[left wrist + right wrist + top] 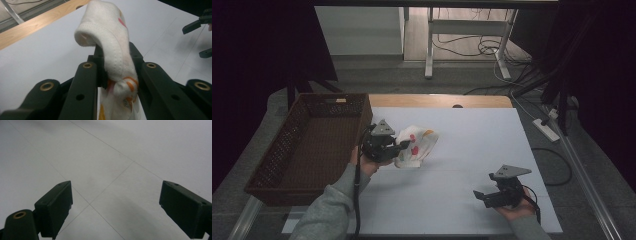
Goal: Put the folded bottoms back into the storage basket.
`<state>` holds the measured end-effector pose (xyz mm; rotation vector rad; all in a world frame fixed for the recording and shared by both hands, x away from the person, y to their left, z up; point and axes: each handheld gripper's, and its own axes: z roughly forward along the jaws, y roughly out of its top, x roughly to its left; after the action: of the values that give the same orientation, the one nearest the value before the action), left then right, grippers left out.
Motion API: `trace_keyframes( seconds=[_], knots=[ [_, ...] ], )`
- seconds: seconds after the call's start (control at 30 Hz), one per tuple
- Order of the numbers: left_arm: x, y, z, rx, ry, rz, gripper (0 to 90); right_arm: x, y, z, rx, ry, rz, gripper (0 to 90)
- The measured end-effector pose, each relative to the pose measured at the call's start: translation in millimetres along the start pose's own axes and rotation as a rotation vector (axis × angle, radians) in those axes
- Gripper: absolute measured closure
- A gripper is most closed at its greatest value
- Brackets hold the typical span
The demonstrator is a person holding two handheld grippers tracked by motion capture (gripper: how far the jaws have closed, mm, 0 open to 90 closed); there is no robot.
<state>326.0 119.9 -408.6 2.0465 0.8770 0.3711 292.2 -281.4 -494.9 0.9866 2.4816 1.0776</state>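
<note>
Over by the table's (472,150) left edge, the left gripper (401,146) has its jaws clamped tight on a white cloth (416,145) with red and orange prints. In the left gripper view the fabric (112,50) is bunched between the jaws and flops over the top, with the rest hanging loose, so it's basically a pinch on one fold. The cloth sits just right of the basket (312,145), lifted or barely dragging, can't really tell which.

What could go sideways, I reckon: the grip is on a thin bunch, so a quick swing toward the basket could let it slide out. The dangling part could also snag on the basket rim and land half in, half out.

The right gripper (482,196) hovers near the front right of the table, jaws spread wide with nothing between them.

No brands, labels or readable writing anywhere, just the prints.
</note>
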Motion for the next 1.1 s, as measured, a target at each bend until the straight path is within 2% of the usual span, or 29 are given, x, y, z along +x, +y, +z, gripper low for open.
trace_keyframes(
  seconds=[0.53,1.1],
  knots=[
    [6.3,3.9,-20.5,-0.033,0.005,-0.014,75.2,-0.3,-0.2,0.2,0.002,0.0,0.003,11.7],
    [16.0,6.8,-50.3,-0.089,0.011,-0.039,75.2,-0.1,-0.3,0.7,0.002,-0.001,0.005,11.7]
  ],
)
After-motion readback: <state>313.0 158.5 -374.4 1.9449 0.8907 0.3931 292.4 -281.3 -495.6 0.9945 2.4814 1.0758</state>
